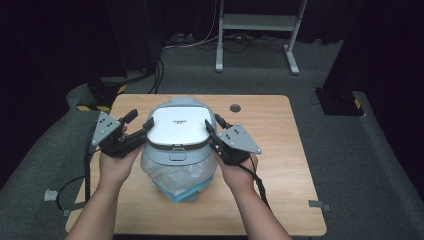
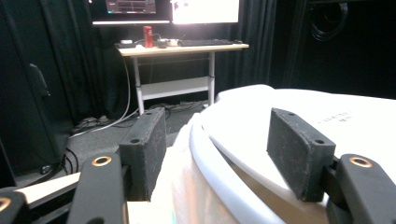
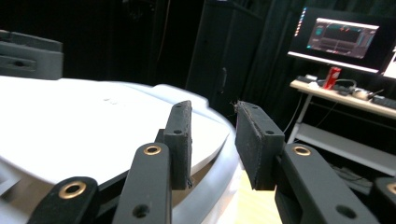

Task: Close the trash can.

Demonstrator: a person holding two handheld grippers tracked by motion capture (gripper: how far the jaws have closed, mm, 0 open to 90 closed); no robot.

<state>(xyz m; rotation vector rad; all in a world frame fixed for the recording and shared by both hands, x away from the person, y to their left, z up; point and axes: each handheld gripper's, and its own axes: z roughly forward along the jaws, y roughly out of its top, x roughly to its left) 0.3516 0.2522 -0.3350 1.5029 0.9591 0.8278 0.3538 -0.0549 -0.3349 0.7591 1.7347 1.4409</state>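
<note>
On tabletop point(image 1: 280, 150) | both hand-held grippers, left point(image 1: 139, 125) and right point(image 1: 214, 131), open, holding nothing, flank bin lid point(image 1: 179, 125) | next: grip rim evenly.

Wooden table point(image 1: 280, 150), desk point(image 2: 182, 46), monitor point(image 3: 345, 37)

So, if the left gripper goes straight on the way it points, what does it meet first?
Probably the white bin lid: the left gripper has its open jaws astride the lid's rim, though depth is hard to judge.
</note>
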